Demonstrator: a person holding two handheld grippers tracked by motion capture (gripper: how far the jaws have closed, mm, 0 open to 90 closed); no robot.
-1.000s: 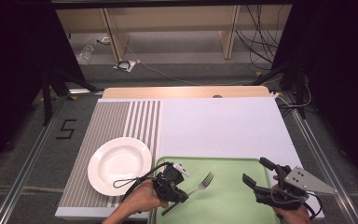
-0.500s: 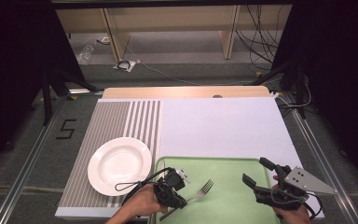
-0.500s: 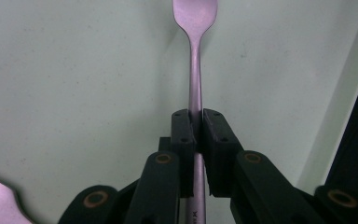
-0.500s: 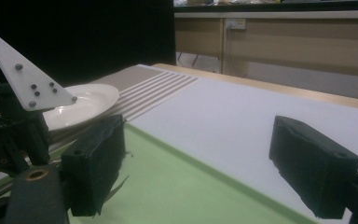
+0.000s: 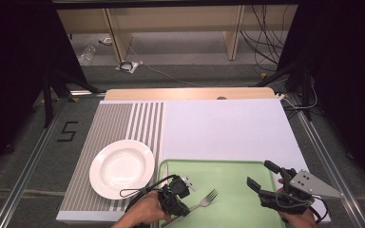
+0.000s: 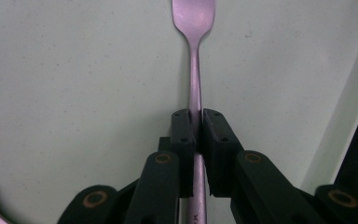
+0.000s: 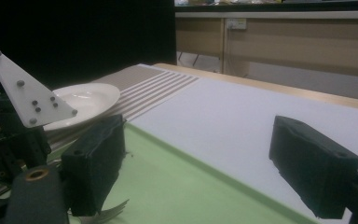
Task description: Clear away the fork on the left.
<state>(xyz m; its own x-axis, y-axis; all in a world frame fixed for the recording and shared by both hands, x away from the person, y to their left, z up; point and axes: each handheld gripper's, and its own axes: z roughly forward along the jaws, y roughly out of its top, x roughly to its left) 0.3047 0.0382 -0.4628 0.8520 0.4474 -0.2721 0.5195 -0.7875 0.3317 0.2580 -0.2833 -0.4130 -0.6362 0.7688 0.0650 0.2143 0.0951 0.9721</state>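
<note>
fork: we see the fork pinched by its handle in the left tongs, tines pointing away, over the green tray
left tongs: nearly closed, pads tight on the thin handle
right tongs: wide open, holding nothing, over the tray's right side
plate: white plate just left of the tray on the striped mat
risk: we judge the smooth handle could pivot or slip between the pads, dropping the fork short of the plate
</note>
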